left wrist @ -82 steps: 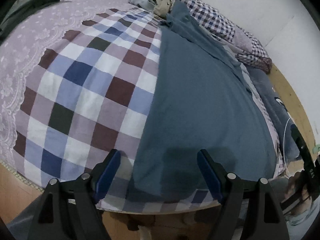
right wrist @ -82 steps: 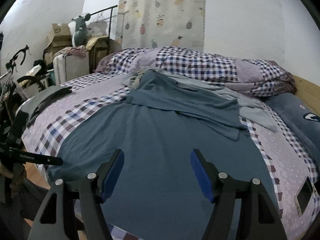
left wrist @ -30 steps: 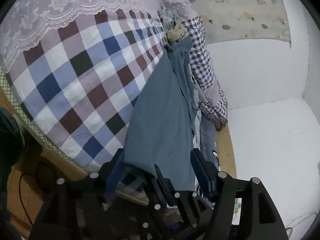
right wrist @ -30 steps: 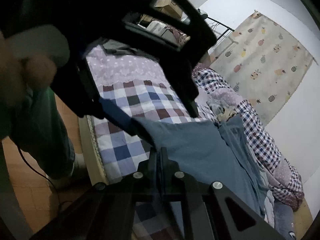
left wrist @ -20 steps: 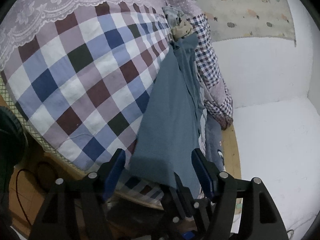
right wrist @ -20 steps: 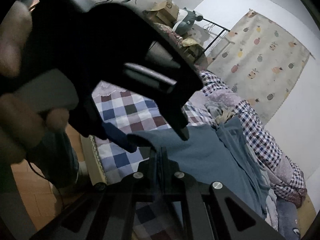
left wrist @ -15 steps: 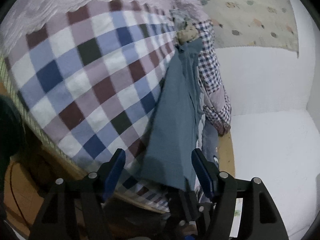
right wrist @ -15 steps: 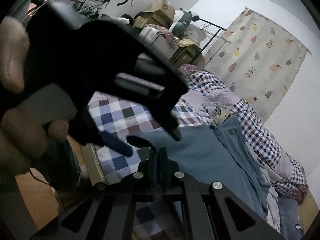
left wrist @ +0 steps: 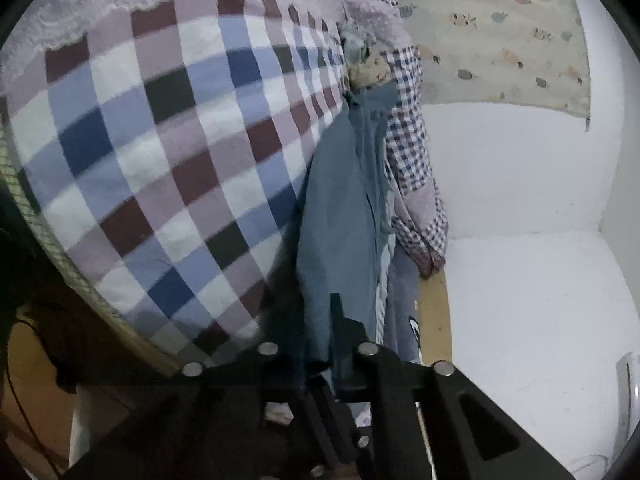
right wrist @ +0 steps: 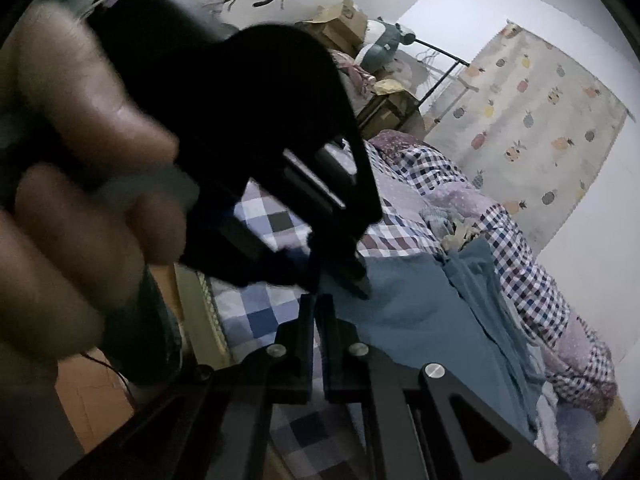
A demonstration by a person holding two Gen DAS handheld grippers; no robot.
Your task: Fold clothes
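Note:
A teal garment (left wrist: pixel 344 220) lies lengthways on the bed, with its near hem lifted off the checked cover (left wrist: pixel 180 160). My left gripper (left wrist: pixel 320 330) is shut on that hem, and the cloth runs up from between its fingers. In the right wrist view the same teal garment (right wrist: pixel 420 312) spreads away to the right. My right gripper (right wrist: pixel 318 306) is shut on the hem edge. The left gripper (right wrist: pixel 332 276) pinches the cloth just above it, held by a person's hand (right wrist: pixel 80 160). The two grippers sit close together at the bed's near edge.
A gingham quilt and pillows (left wrist: pixel 404 120) lie along the far side, under a pineapple-print curtain (right wrist: pixel 532 120). A wooden bed frame (left wrist: pixel 434 320) borders the white wall. Cardboard boxes and a plush toy (right wrist: pixel 380 40) stand behind the bed. A small crumpled cloth (right wrist: pixel 460 232) lies by the pillows.
My left gripper has gone from open to shut on the teal hem beside the right gripper. The right gripper has stayed shut on the cloth, and the hem is a little higher.

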